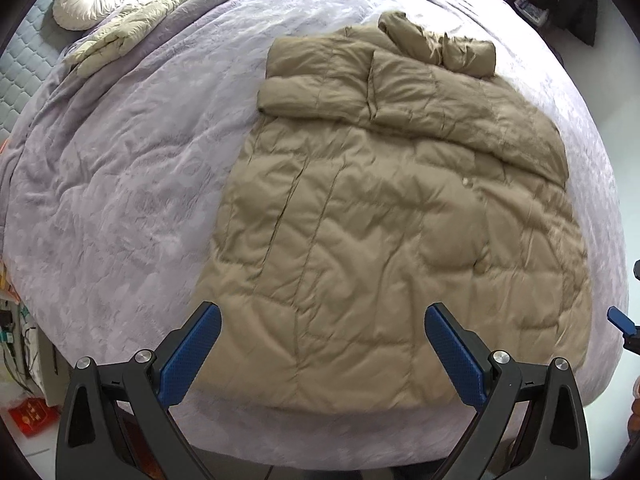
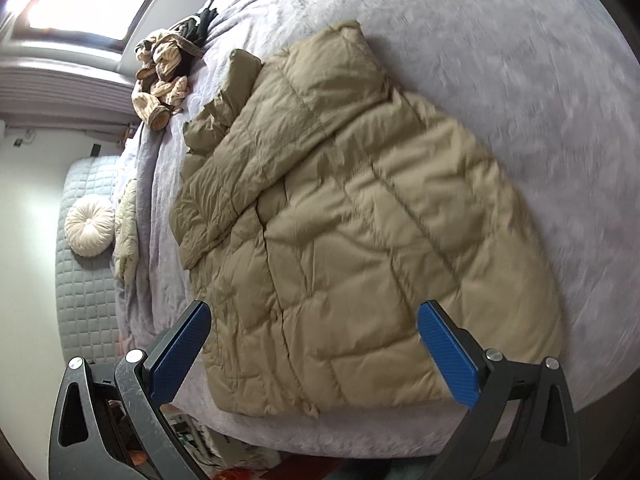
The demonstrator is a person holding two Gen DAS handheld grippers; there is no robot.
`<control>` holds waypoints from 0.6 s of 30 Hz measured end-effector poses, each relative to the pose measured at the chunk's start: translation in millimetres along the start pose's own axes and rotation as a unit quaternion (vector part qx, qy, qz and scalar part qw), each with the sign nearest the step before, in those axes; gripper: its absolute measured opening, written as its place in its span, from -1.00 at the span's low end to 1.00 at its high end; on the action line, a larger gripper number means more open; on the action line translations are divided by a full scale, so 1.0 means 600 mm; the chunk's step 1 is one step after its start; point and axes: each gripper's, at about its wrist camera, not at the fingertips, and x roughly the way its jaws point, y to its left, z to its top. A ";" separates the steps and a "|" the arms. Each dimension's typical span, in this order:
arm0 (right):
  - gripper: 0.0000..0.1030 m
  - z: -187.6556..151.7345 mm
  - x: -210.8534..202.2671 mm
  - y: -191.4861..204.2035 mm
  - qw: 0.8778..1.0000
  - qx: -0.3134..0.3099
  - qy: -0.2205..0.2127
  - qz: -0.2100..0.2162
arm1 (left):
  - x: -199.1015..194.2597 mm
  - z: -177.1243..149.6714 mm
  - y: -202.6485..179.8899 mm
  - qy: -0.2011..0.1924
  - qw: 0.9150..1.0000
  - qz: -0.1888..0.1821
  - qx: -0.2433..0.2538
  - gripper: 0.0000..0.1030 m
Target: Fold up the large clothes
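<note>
Left wrist view: left gripper (image 1: 322,354) spread wide, holding nothing, poised over the near hem of the tan puffer coat (image 1: 384,240), laid lengthwise away across the lilac bedspread (image 1: 120,200), sleeves folded in. Right wrist view: right gripper (image 2: 314,350) likewise spread and unladen, nearer the hem's corner.

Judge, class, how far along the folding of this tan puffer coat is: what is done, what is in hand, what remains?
Done: the tan puffer coat lies flat on the lilac bedspread, both sleeves folded across its chest. In hand: nothing; the left gripper and right gripper hang open above the hem, apart from the fabric. Left: probably folding the long body up toward the collar.
</note>
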 end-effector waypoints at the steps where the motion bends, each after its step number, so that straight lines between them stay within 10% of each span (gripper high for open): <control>1: 0.99 -0.012 0.002 -0.002 1.000 0.003 0.001 -0.004 | 0.002 -0.009 0.006 0.003 1.000 -0.001 0.003 0.98; 18: 0.99 -0.156 0.028 -0.048 0.996 0.089 0.019 0.006 | 0.019 -0.101 0.112 0.029 0.998 -0.053 -0.027 0.98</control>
